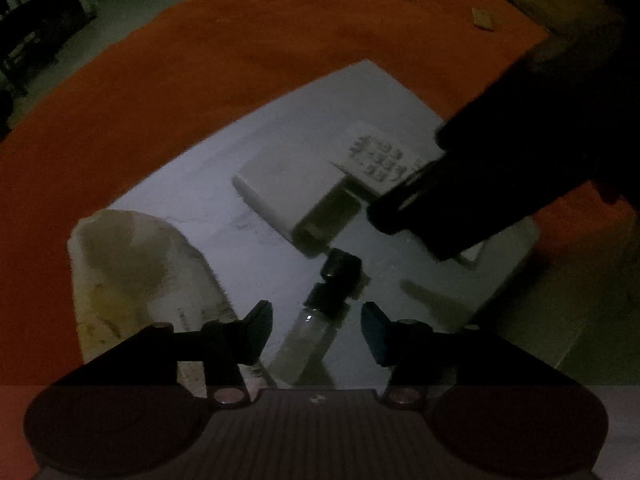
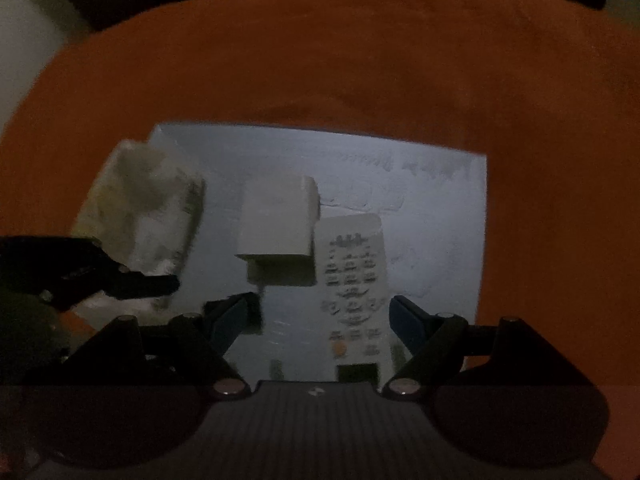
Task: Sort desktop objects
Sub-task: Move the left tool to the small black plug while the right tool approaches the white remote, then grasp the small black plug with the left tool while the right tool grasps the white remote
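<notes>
A white board (image 1: pixel 192 184) lies on an orange cloth (image 1: pixel 240 60). On it rests a small clear vial (image 1: pixel 308 332) with a black cap, between the fingers of my left gripper (image 1: pixel 318 328). The jaws are open, with a gap on each side of the vial. Behind the vial lie a white box (image 1: pixel 288 188) and a white remote control (image 1: pixel 376 156). In the right wrist view my right gripper (image 2: pixel 322 314) is open and points down over the remote control (image 2: pixel 352 272), which lies lengthwise between the fingers without touching them. The white box (image 2: pixel 276 220) sits just left of the remote.
A crumpled clear plastic pack (image 1: pixel 132 272) (image 2: pixel 148 208) lies on the board's left edge. The right tool's dark body (image 1: pixel 460 200) covers part of the remote. A left gripper finger (image 2: pixel 132 282) shows as a dark shape. A small tan piece (image 1: pixel 482 19) lies far back on the cloth.
</notes>
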`<move>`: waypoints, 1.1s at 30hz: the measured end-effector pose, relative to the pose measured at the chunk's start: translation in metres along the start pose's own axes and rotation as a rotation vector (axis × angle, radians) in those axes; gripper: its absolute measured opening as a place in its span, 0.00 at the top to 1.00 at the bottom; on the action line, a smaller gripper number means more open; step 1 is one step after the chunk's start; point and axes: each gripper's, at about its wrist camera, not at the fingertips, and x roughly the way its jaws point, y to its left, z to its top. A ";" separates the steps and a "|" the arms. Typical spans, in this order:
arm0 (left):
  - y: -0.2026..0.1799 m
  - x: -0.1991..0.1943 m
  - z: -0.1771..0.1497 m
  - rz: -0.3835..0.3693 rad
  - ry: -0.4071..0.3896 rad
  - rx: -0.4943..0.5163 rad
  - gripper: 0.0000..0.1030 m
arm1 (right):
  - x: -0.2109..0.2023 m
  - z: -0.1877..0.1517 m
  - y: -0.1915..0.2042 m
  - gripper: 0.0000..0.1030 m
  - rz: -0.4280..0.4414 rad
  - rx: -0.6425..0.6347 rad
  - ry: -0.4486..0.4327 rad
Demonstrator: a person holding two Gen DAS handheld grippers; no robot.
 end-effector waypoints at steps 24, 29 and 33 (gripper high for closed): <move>-0.007 0.015 0.004 0.076 -0.013 -0.068 0.84 | 0.031 -0.012 -0.019 0.52 -0.008 0.021 -0.006; -0.001 0.010 0.007 0.070 -0.013 -0.113 0.84 | 0.030 -0.012 -0.020 0.52 0.014 0.058 -0.004; 0.002 0.001 0.008 0.055 -0.031 -0.135 0.84 | 0.031 -0.014 -0.015 0.53 0.015 0.059 0.004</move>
